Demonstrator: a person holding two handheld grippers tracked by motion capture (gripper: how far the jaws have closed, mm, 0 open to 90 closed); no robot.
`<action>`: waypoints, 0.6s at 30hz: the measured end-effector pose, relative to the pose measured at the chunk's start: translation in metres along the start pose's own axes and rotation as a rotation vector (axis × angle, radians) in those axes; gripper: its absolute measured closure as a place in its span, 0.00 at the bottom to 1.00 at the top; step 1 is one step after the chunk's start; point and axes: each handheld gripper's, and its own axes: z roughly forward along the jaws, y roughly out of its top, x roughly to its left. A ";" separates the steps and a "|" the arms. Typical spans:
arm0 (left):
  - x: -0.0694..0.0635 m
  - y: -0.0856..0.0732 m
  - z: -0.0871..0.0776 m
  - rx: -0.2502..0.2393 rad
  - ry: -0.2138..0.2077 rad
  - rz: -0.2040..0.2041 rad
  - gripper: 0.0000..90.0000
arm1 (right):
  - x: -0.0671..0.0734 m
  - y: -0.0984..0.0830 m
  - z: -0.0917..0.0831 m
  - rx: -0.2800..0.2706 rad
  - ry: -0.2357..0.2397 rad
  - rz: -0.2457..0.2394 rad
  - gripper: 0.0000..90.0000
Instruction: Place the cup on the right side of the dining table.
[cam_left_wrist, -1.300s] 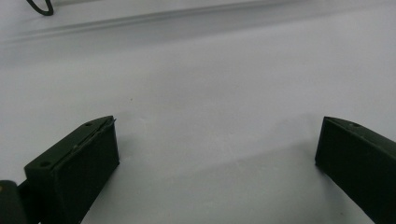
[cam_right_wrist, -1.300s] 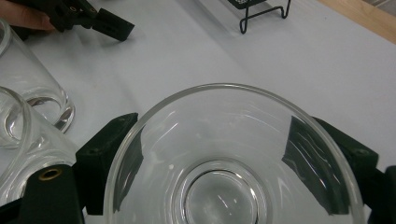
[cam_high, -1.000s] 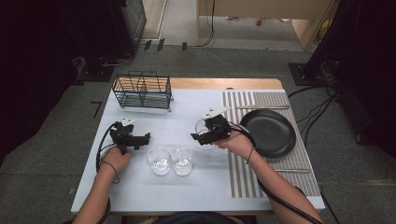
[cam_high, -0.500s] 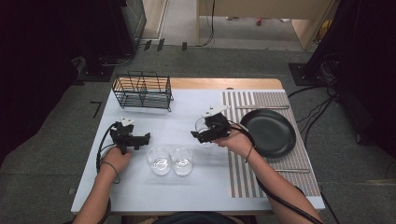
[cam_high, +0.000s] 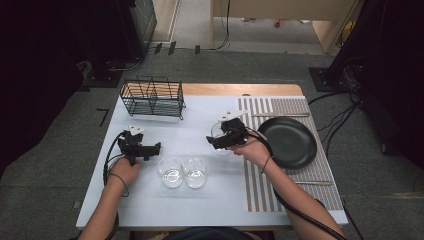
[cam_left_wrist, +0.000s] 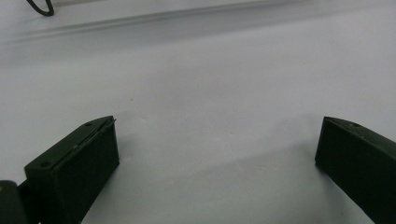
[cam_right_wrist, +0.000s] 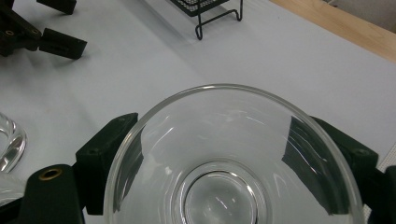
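My right gripper (cam_high: 212, 141) is shut on a clear glass (cam_high: 218, 134), just left of the striped mat. In the right gripper view the glass (cam_right_wrist: 224, 186) sits mouth-up between the two black jaws of this gripper (cam_right_wrist: 224, 121), one at each side of its wall. My left gripper (cam_high: 157, 147) rests low over the white table at the left, pointing right. Its jaws (cam_left_wrist: 217, 140) stand wide open with nothing but bare tabletop between them. Two more clear glasses (cam_high: 171, 171) (cam_high: 195, 171) stand side by side between the two hands.
A black wire rack (cam_high: 152, 96) stands at the back left of the white table (cam_high: 150, 210). A black plate (cam_high: 287, 142) lies on the striped mat (cam_high: 260, 190) at the right. A wooden strip (cam_high: 240, 90) runs along the far edge.
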 end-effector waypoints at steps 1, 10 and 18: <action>0.000 0.000 0.000 0.000 0.000 0.000 0.00 | -0.001 0.000 0.000 -0.002 -0.003 0.003 0.20; 0.000 0.000 0.000 0.000 0.000 0.000 0.00 | -0.007 0.000 0.001 -0.008 -0.018 0.029 0.20; 0.000 0.000 0.000 0.000 0.000 0.000 0.00 | -0.011 0.001 0.001 -0.017 -0.037 0.042 0.20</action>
